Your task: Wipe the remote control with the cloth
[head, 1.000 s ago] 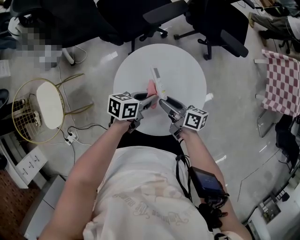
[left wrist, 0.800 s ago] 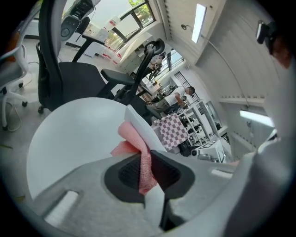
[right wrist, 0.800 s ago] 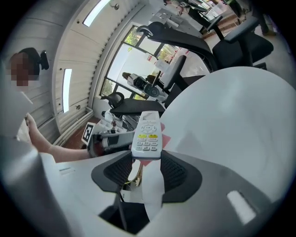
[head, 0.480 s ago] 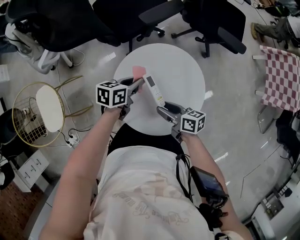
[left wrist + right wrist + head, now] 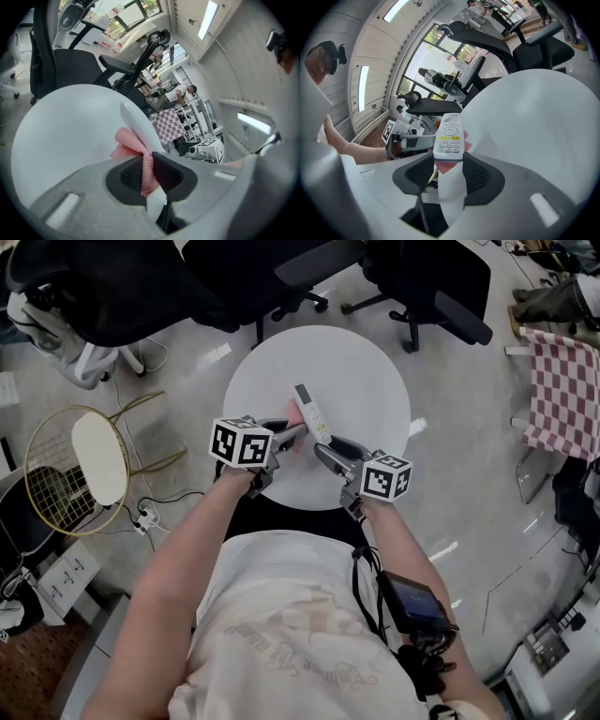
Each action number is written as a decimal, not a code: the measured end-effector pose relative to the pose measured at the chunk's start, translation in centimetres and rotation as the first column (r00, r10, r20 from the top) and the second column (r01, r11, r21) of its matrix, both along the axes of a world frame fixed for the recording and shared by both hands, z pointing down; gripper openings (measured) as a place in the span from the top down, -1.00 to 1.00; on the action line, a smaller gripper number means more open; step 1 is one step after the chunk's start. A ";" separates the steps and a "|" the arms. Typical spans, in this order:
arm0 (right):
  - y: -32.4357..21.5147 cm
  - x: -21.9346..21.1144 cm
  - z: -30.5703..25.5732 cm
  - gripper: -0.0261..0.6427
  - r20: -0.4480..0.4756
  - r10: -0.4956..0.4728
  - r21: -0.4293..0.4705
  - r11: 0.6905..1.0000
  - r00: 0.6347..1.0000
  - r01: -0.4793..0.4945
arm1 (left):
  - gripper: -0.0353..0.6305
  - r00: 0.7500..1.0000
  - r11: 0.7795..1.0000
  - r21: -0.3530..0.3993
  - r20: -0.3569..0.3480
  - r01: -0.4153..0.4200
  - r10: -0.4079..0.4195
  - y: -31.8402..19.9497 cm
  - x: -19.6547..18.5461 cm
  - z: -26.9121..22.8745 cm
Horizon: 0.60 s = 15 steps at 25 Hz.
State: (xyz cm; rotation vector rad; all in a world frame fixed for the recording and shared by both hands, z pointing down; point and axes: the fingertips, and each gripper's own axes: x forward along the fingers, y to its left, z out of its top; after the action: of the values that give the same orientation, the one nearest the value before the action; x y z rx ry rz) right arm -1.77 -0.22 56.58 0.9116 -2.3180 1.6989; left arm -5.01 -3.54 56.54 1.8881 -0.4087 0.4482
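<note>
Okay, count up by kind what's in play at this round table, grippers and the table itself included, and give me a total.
grippers: 2, the left gripper and the right gripper
remote control: 1
pink cloth: 1
round table: 1
total: 5

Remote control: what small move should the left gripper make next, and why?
Probably slide the left gripper along the remote control, dragging the pink cloth toward its far end. The cloth is pinched in its jaws against the remote's near end, where the right gripper clamps it; the rest lies ahead.
</note>
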 end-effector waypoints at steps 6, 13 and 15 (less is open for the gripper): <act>-0.5 0.8 0.7 0.32 -0.002 0.026 -0.016 1.000 1.000 -0.026 | 0.78 0.991 0.991 -0.083 -0.087 -0.109 0.102 3.1 2.4 -0.2; -0.1 0.9 1.6 0.32 -0.030 -0.022 -0.030 0.999 0.999 0.021 | 0.77 0.986 0.985 -0.160 -0.163 -0.066 0.040 3.1 2.0 0.2; 0.1 1.2 2.2 0.32 -0.056 -0.029 -0.033 0.999 0.998 0.027 | 0.77 0.985 0.985 -0.171 -0.170 -0.029 0.000 2.6 1.6 0.1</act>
State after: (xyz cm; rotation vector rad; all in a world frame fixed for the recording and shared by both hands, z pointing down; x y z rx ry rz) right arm -0.59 -0.17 58.79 0.9050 -2.2496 1.6724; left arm -3.41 -0.97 56.62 1.7450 -0.2349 0.3186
